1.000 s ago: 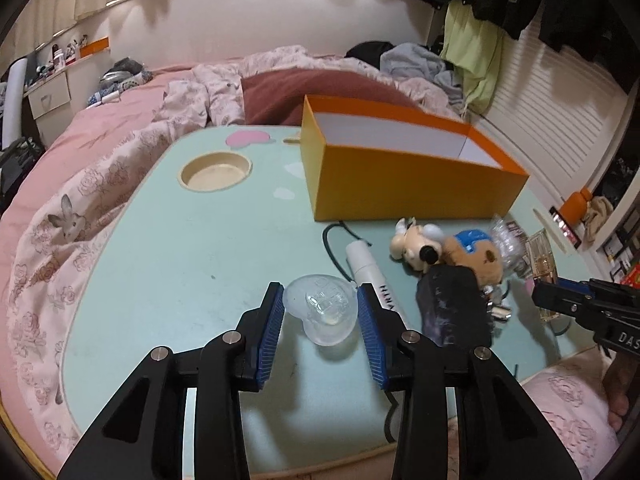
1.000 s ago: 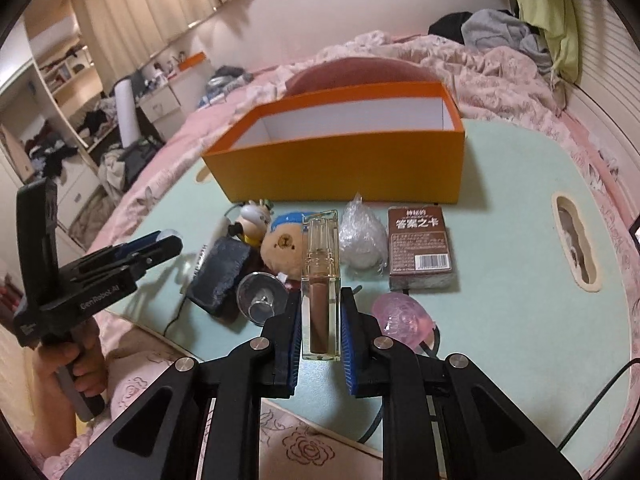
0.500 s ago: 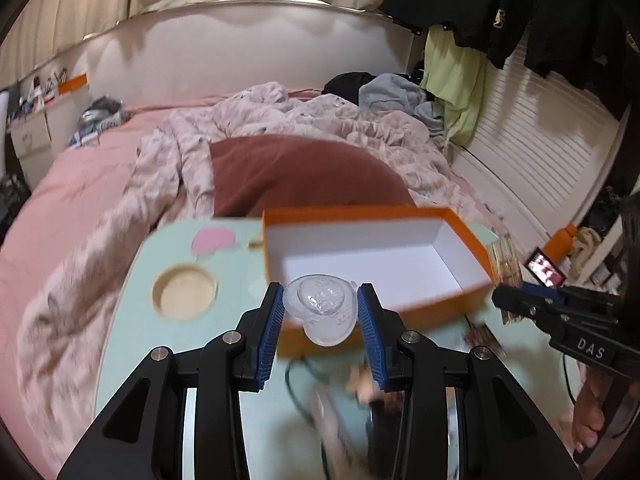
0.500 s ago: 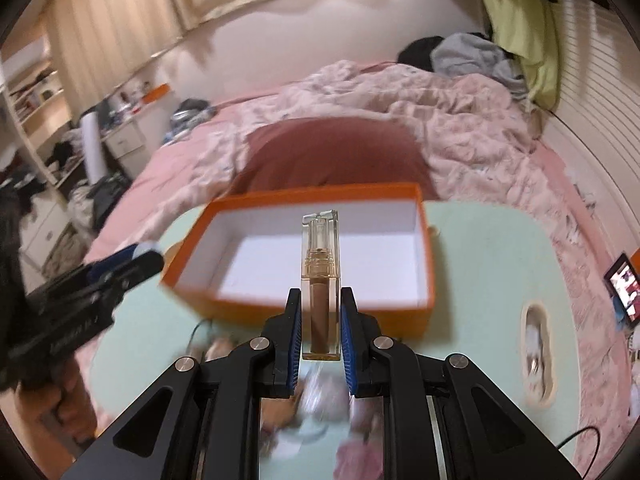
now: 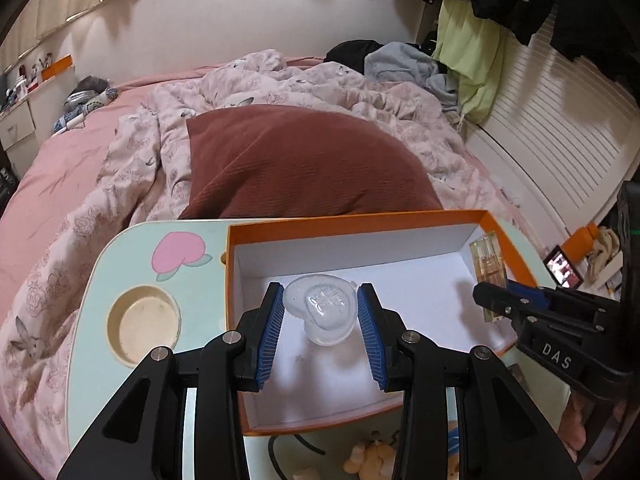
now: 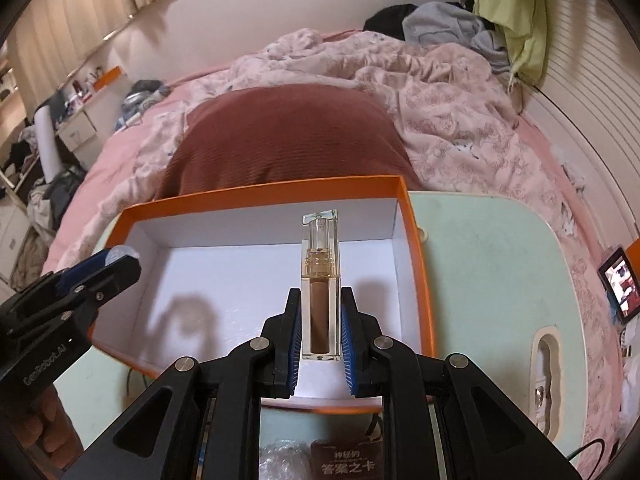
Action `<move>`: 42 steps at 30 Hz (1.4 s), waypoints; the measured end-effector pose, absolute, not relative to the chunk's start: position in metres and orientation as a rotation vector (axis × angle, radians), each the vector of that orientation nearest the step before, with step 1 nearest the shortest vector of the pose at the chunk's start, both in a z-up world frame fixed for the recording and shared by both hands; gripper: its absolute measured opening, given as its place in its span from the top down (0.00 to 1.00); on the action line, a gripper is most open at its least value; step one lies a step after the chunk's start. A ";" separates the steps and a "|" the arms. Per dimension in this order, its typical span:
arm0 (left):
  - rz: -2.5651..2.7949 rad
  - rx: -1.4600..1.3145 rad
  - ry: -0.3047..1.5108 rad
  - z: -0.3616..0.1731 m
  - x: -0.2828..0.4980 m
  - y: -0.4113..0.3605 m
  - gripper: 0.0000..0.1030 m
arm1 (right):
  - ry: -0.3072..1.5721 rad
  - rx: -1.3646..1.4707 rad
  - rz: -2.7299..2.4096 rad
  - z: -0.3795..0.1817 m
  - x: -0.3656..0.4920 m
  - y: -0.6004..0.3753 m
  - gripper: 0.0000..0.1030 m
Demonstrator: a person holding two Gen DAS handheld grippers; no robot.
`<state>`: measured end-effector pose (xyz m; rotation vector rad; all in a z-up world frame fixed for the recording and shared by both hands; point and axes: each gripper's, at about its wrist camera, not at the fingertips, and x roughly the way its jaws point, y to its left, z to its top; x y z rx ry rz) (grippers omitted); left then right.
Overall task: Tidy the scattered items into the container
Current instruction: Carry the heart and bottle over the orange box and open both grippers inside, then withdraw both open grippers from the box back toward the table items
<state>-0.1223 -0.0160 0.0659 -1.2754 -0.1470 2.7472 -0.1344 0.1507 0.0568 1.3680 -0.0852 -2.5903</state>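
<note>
**A:** Near field status?

**B:** Left gripper [image 5: 320, 332]: blue-padded jaws pinching one clear heart-shaped plastic case [image 5: 322, 312], held over the white floor of the open orange cardboard box [image 5: 432, 216], left half. Right gripper [image 6: 320, 330]: jaws pressed on one clear rectangular lip-gloss tube with brown fill [image 6: 321, 288], upright between the pads, over the box's right half. Cannot tell whether either item touches the floor.

**A:** Anything blocking?

**B:** Box interior shows only gripper shadows under the two held items. Each gripper shows in the other's view, at opposite ends of the box, apart from each other.

**A:** Leftovers outside the box?

**B:** All on the mint-green lap table [image 5: 92, 300], at the box's near wall. Left view: one beige plush toy [image 5: 372, 460] and one black cable [image 5: 292, 444], both cut off by the frame. Right view: one brown printed card box [image 6: 348, 460] and one crinkled clear plastic wrap [image 6: 284, 460], partly hidden behind the gripper arms.

**A:** Table itself?

**B:** One round cup recess [image 5: 143, 326] left of the box, one pink peach sticker [image 5: 178, 254] beyond it, one oblong cut-out slot [image 6: 545, 376] on the right edge.

**A:** Farther back?

**B:** One maroon ribbed pillow [image 5: 304, 160] directly behind the box, pink floral duvet [image 6: 440, 80] around it, a pile of clothes [image 5: 400, 60] at the headboard. One small lit screen [image 6: 618, 280] far right.
</note>
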 end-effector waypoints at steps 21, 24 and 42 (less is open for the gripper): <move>2.798 -1.143 -0.270 0.109 -0.001 -0.028 0.19 | -0.046 1.195 -2.542 0.101 0.009 0.168 0.48; 2.734 -1.247 -0.282 0.090 0.024 -0.024 0.19 | 0.003 1.262 -2.507 0.083 0.032 0.169 0.48; 2.755 -1.361 -0.075 0.034 0.062 -0.005 0.19 | -0.147 1.359 -2.523 0.030 0.065 0.192 0.48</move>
